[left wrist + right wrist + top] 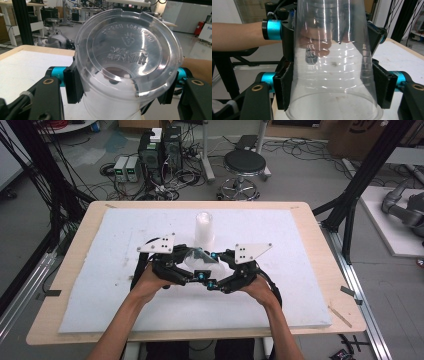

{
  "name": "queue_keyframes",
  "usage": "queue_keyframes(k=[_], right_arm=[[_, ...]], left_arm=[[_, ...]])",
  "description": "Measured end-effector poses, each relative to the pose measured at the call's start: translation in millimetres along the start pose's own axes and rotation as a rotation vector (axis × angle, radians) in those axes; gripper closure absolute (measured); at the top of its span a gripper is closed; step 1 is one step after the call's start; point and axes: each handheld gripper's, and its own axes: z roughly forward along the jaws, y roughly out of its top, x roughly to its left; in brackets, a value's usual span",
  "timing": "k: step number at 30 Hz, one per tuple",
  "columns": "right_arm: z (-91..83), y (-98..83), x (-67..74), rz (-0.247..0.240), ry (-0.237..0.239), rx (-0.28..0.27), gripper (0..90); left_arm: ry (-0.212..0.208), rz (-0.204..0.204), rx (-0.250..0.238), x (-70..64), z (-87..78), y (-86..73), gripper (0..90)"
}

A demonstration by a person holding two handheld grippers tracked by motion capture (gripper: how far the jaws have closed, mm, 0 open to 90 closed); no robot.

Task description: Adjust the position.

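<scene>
With both grippers clamped on one clear cup (200, 257) held on its side above the table (100, 285), left gripper (196, 275) grips the base end, right gripper (213, 268) the rim end — likely pulling nested cups apart. White cup stack (204, 229) stands just behind.

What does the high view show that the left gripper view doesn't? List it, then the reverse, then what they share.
High view adds: an upright whitish cup standing behind the held clear cup, and the grey three-cornered plates on top of the grippers.
Left gripper view adds: embossed lettering on the clear cup's base, which faces the camera.
Shared: the left hand-held gripper shut on the clear cup's sides, and the white table pad.
</scene>
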Motion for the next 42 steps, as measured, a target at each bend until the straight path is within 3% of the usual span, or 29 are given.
queue_keyframes(k=[5,7,8,13,19,21,22,23,24,27,28,29,30,31,32,33,34,35,36,37,42], right_arm=[[-0.3,-0.1,0.2,0.003,0.005,0.005,31.9],[-0.2,-0.2,0.2,0.003,0.01,0.007,32.0],[-0.4,-0.4,0.3,0.01,0.011,0.012,32.0],[-0.8,-0.6,-0.6,0.006,0.009,0.011,32.1],[-1.2,-0.9,-0.2,0.016,0.009,0.018,32.1],[-1.7,-0.6,-0.8,0.013,0.009,0.023,32.1],[-2.4,0.6,0.1,0.018,0.014,0.047,32.1],[-2.4,0.6,0.1,0.018,0.014,0.047,32.1],[-3.9,3.8,-0.7,0.007,0.009,0.085,32.1],[-6.1,7.4,-2.0,0.008,0.005,0.117,32.1],[-7.9,11.4,-3.2,0.003,0.002,0.167,32.2],[-7.9,11.4,-3.2,0.003,0.002,0.167,32.2],[-8.9,14.5,-4.6,0.002,0.007,0.215,32.2],[-8.9,14.5,-4.6,0.002,0.007,0.215,32.2],[-8.4,17.2,-5.2,0.004,0.014,0.279,32.2],[-8.4,17.2,-5.2,0.004,0.014,0.279,32.2],[-7.1,18.9,-6.0,0.011,0.04,0.337,32.2],[-7.1,18.9,-6.0,0.011,0.04,0.337,32.2],[-5.3,20.2,-6.7,0.015,0.062,0.407,32.2],[-5.3,20.2,-6.7,0.015,0.062,0.407,32.2],[-1.6,23.2,-10.9,0.024,0.075,0.58,32.3]], left_arm=[[0.0,0.004,0.004,-0.2,0.2,-0.1,35.5],[0.013,0.0,-0.01,-0.8,0.3,0.1,30.4],[0.023,0.0,-0.016,-1.1,0.3,0.3,19.8],[0.02,0.003,-0.013,-2.1,-1.5,1.3,12.4],[0.03,0.003,-0.003,-2.3,-5.2,2.2,12.3],[0.034,0.003,0.025,-3.2,-8.0,2.9,12.3],[0.044,0.011,0.078,-4.6,-11.6,4.8,12.3],[0.044,0.011,0.078,-4.6,-11.6,4.8,12.3],[0.052,0.016,0.113,-5.2,-13.4,6.2,12.3],[0.069,0.03,0.237,-6.9,-18.0,11.3,12.3],[0.081,0.051,0.355,-7.0,-19.7,15.6,12.4],[0.081,0.051,0.355,-7.0,-19.7,15.6,12.4],[0.084,0.064,0.472,-6.5,-19.9,19.5,12.6],[0.084,0.064,0.472,-6.5,-19.9,19.5,12.6],[0.078,0.059,0.529,-5.8,-19.4,21.2,12.6],[0.072,0.055,0.587,-4.8,-18.9,22.9,12.6],[0.066,0.051,0.642,-3.7,-18.1,24.3,12.7],[0.066,0.046,0.69,-3.0,-16.9,25.6,12.7],[0.049,0.041,0.781,0.2,-15.3,29.5,12.8],[0.049,0.041,0.781,0.2,-15.3,29.5,12.9],[0.044,0.021,0.894,4.3,-11.3,38.4,13.1]])
